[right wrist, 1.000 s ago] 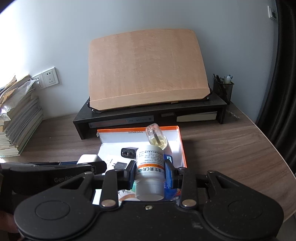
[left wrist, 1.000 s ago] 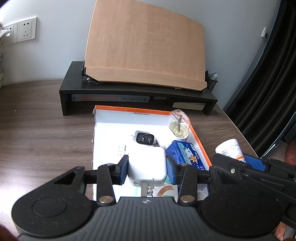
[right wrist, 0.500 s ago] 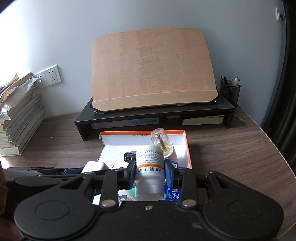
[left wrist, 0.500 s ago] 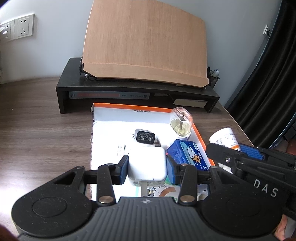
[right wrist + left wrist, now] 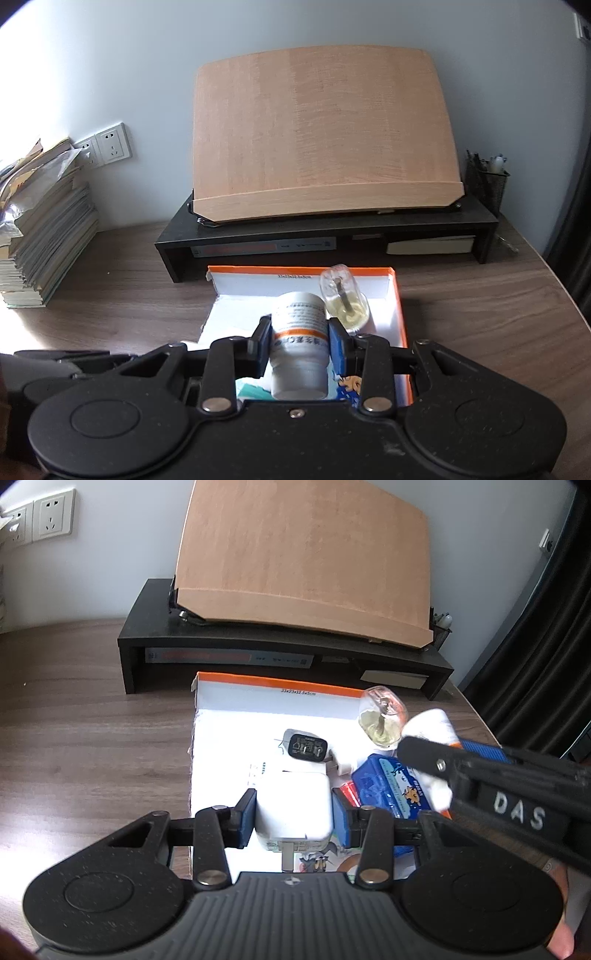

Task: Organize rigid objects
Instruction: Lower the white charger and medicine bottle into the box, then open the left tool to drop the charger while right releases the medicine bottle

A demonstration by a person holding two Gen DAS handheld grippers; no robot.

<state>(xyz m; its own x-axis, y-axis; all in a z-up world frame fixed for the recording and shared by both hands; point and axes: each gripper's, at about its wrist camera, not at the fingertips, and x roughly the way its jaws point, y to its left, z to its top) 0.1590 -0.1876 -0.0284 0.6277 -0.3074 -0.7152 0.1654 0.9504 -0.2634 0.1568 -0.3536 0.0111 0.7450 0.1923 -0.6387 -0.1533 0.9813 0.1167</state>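
Note:
My left gripper point(image 5: 294, 810) is shut on a white power adapter point(image 5: 293, 806), held over the near left part of the orange-rimmed white box point(image 5: 236, 716). My right gripper point(image 5: 299, 341) is shut on a white medicine bottle point(image 5: 298, 341) with an orange band, held above the same box point(image 5: 397, 295). From the left wrist view the bottle point(image 5: 430, 723) and the right gripper's arm reach in over the box's right side. Inside lie a black charger point(image 5: 304, 746), a clear glass bottle point(image 5: 382, 720) of yellowish liquid and a blue pack point(image 5: 391, 784).
A black monitor riser point(image 5: 332, 229) with a tilted wooden board point(image 5: 321, 136) stands behind the box. A stack of books and papers point(image 5: 44, 229) sits at the left by wall sockets, and a mesh pen holder point(image 5: 487, 184) at the right. Dark curtains point(image 5: 535, 646) hang beside the desk's right edge.
The right gripper has carried the medicine bottle forward and leftward, from outside the box's right edge to over its interior. The left gripper has kept its grip with little movement.

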